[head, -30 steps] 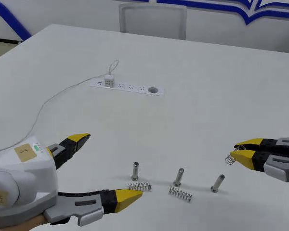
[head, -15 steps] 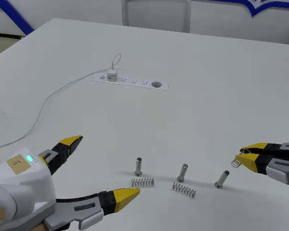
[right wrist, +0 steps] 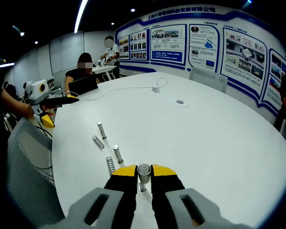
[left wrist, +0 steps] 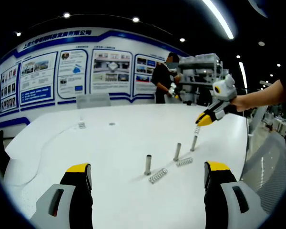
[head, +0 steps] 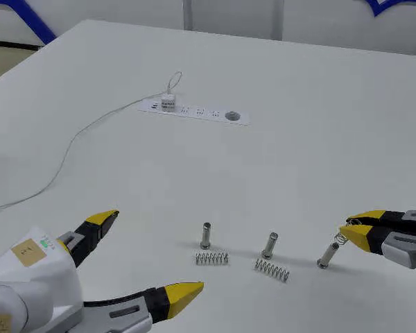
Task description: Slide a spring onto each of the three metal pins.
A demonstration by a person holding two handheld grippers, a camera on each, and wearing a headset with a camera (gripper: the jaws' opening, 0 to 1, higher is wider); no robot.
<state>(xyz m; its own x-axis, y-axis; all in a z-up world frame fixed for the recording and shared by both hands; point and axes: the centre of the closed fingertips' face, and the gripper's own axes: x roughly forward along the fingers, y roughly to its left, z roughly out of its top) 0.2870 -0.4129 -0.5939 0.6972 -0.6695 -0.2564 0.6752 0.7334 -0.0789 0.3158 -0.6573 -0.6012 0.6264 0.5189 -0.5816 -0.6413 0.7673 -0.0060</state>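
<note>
Three short metal pins stand in a row on the white table: left pin [head: 206, 234], middle pin [head: 270, 244], right pin [head: 327, 254]. Two loose springs lie in front of them, one [head: 212, 258] by the left pin and one [head: 272, 270] by the middle pin. My right gripper [head: 353, 225] is shut on a third spring [head: 340, 238] [right wrist: 143, 172], whose lower end sits at the top of the right pin [right wrist: 142, 187]. My left gripper [head: 144, 257] hangs open near the table's front left, apart from the pins [left wrist: 148, 164].
A white power strip [head: 194, 112] with a plug [head: 169, 104] and a cable [head: 69, 146] lies further back on the table. A chair [head: 232, 14] stands at the far edge. People [right wrist: 83, 71] sit beyond the table.
My right gripper has brought the held spring down and closer to the top of the right pin. The left gripper has stayed open and low; the head camera has shifted.
</note>
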